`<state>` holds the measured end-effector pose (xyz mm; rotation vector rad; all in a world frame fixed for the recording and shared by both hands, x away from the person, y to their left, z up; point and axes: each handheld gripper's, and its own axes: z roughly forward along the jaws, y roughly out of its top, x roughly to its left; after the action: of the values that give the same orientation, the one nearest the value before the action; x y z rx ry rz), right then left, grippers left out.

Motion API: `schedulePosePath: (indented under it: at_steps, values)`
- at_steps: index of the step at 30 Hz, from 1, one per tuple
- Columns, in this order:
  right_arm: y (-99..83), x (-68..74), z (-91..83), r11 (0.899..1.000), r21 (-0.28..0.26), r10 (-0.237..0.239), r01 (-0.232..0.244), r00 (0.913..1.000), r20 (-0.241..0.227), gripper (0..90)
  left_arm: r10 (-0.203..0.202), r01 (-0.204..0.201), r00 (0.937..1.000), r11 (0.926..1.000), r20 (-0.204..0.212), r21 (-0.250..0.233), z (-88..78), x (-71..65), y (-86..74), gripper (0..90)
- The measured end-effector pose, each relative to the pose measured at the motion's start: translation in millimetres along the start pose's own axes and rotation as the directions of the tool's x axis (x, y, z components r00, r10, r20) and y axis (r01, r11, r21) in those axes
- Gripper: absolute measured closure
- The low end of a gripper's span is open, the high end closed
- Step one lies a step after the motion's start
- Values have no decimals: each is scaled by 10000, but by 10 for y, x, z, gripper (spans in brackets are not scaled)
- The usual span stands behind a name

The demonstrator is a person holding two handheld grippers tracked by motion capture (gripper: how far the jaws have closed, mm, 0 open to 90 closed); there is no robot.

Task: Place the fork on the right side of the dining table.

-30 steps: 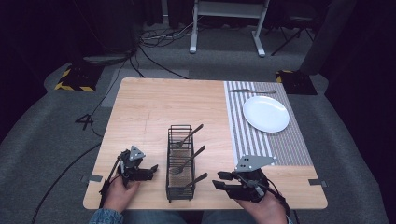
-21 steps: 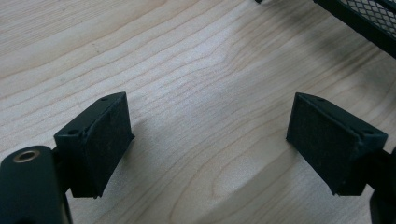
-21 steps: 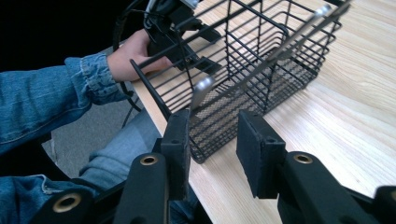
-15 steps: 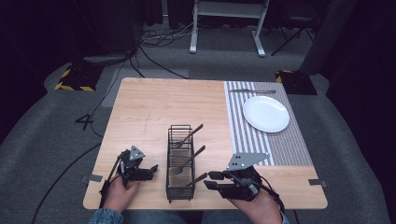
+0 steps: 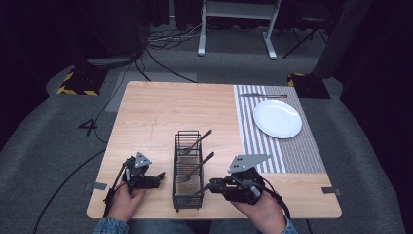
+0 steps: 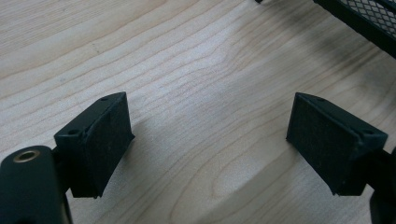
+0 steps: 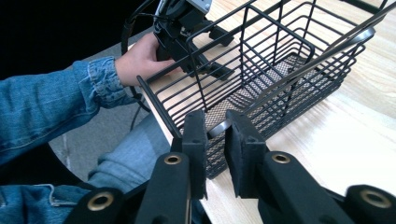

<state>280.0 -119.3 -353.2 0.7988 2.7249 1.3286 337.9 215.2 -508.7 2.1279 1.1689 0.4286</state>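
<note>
1. The black wire basket [image 5: 187,168] stands on the wooden table [image 5: 160,117] between the two grippers, with three pieces of cutlery in it. The one nearest the person is a utensil handle [image 7: 219,127] that pokes out over the basket's near right rim.

2. Since a second ago the right gripper [image 5: 207,187] has moved leftward, from a spot just beside the basket up to that rim. Its jaws now stand on either side of the handle tip. This suggests the work in hand is to lift cutlery out of the basket, likely toward the white plate [image 5: 276,118] on the striped placemat [image 5: 292,146].

3. In the right gripper view the right gripper [image 7: 215,140] is nearly closed, with the handle between its pads. Whether the pads already press on the metal cannot be told for certain; a narrow gap shows.

4. The left gripper [image 5: 157,179] has not moved over that second. It rests low on the table just left of the basket. Its jaws are wide apart in the left gripper view, with bare wood between them and nothing held.

5. A second utensil [image 5: 197,165] and a fork [image 5: 197,141] lean farther back in the basket.
</note>
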Motion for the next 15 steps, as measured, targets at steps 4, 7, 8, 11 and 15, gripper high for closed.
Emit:
schedulePosePath:
  at_steps: [4, 7, 8, 11, 15]
  values:
    - [9, 33, -14, 9999, -25, -100, 100, 9999, 84, 805, 1, -1, 10000, 10000, 0, 1, 0, 0, 0, 140]
    - [24, 65, -22, 9997, -65, -218, 219, 9996, 179, 823, -1, 1, 10000, 10000, 3, 7, -1, 0, 1, 140]
    - [31, 76, -27, 9997, -77, -247, 249, 9995, 218, 844, -1, 1, 10000, 10000, 3, 6, -1, 0, 0, 141]
    - [55, 93, -58, 9991, -204, -353, 360, 9988, 342, 866, -3, 3, 10000, 10000, 3, 7, -1, 0, 1, 141]
    - [74, 95, -70, 9990, -299, -329, 339, 9989, 340, 867, -3, 3, 10000, 10000, 3, 7, -1, 0, 1, 140]
